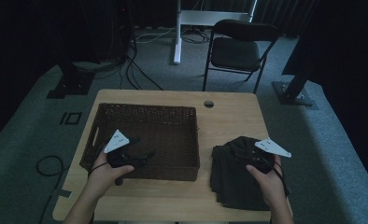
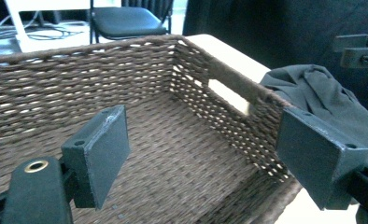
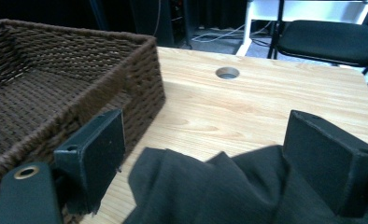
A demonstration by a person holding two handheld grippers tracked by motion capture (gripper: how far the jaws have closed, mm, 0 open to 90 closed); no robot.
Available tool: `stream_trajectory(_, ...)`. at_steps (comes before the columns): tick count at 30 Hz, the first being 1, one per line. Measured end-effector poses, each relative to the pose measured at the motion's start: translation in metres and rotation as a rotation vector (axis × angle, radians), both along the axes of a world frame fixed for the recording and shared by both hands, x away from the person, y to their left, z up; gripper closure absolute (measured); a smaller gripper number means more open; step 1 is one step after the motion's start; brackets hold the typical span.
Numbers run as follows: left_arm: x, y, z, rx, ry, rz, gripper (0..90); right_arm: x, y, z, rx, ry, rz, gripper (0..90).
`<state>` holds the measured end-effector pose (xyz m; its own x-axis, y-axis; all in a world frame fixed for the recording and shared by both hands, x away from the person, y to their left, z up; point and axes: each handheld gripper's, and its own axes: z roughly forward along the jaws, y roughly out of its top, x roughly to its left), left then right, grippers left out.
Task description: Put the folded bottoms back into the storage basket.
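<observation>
The right hand-held gripper (image 1: 250, 156) sits over the dark cloth (image 1: 233, 175), its jaws spread wide; in the right gripper view a raised fold of the cloth (image 3: 205, 186) lies between them, but the pads do not press on it, so nothing is grasped yet. The left hand-held gripper (image 1: 142, 155) is released as well, jaws wide apart and nothing between them, poised over the near-left part of the wicker basket (image 1: 147, 112).

From the bench's centre, the cloth lies crumpled at about four o'clock, just beside the basket's right wall, flat on the wooden bench (image 1: 229, 121). The basket sits at about nine o'clock, and its woven floor (image 2: 173, 154) is bare in the left gripper view.

By my reading, the work is moving the cloth into the basket, and it is at its very start: the cloth is wholly outside, not lifted, not gripped. Left to do: close on the cloth, raise it, carry it over the wall toward nine o'clock, and drop it inside.
</observation>
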<state>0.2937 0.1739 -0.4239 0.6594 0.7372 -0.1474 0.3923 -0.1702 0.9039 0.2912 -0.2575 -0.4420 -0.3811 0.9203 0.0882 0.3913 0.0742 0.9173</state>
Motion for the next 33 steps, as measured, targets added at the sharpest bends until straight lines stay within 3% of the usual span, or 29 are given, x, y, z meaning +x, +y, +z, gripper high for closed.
stream_trajectory(7,-0.001,-0.025,0.001,-0.025,0.001,-0.050,18.6,-0.004,-0.018,-0.003,-0.002,-0.005,-0.019,12.3)
stream_trajectory(13,-0.001,-0.046,0.000,-0.026,-0.004,-0.085,18.5,-0.007,-0.030,-0.007,-0.005,-0.003,-0.030,12.3)
stream_trajectory(24,-0.005,-0.085,-0.004,-0.023,-0.003,-0.167,18.6,-0.009,-0.053,-0.014,-0.039,0.015,-0.099,12.4)
stream_trajectory(33,-0.010,-0.123,-0.008,-0.027,0.000,-0.237,18.5,-0.005,-0.071,-0.031,-0.059,0.044,-0.127,12.4)
